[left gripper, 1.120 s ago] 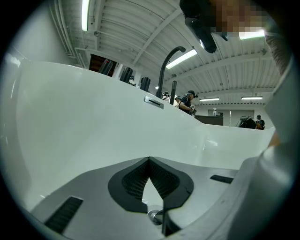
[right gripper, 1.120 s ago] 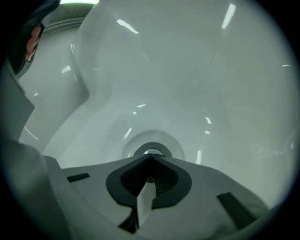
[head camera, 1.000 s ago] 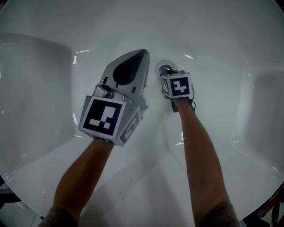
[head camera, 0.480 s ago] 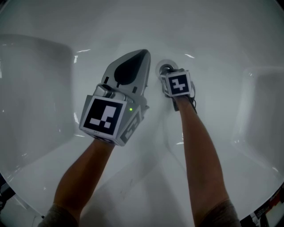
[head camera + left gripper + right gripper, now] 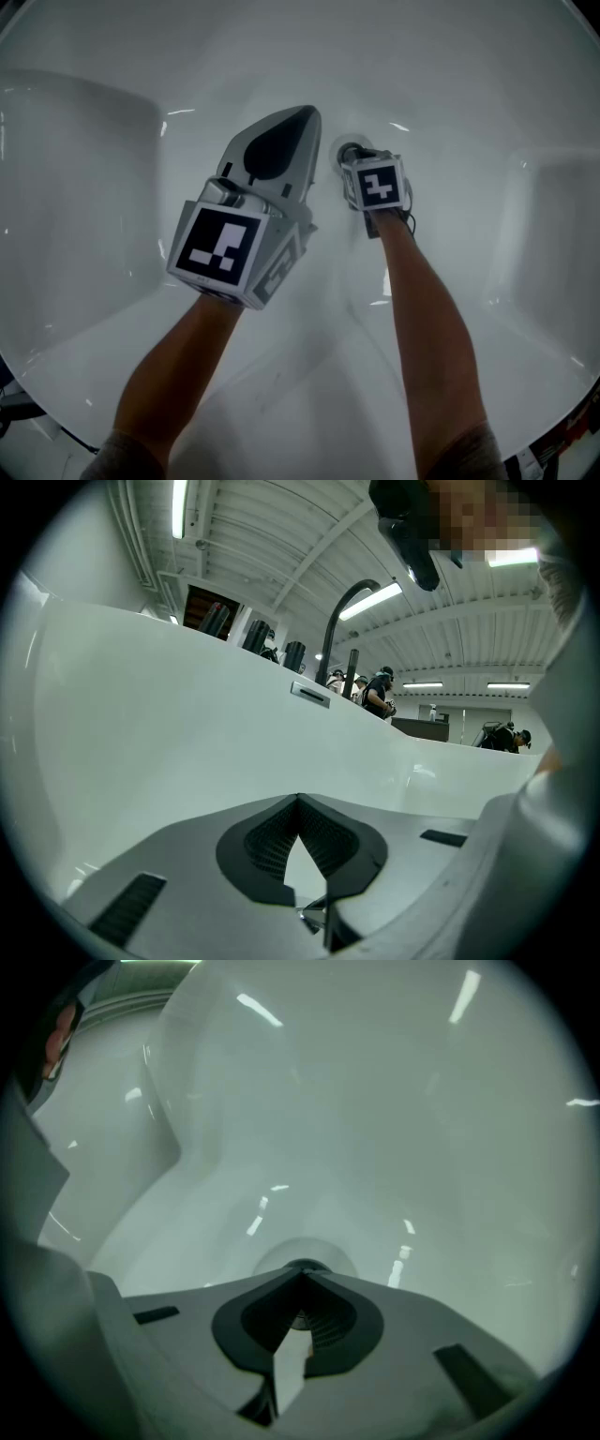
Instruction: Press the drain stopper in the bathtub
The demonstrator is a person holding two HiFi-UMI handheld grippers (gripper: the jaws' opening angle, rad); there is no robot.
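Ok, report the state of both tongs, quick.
Left tongs: closed, holding nothing.
Right tongs: closed, holding nothing, tips at the drain stopper.

Above the left tool [image 5: 298,803], a ribbed white ceiling [image 5: 272,527] carries lit strip lights [image 5: 373,600]. Far ahead, people [image 5: 378,691] stand by a dark counter [image 5: 419,727].

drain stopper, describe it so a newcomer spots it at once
Look at the floor of the white bathtub, at the closed tip of the right tool. The drain stopper is a small round disc with a dark centre, the only dark, round feature on the plain white surface.
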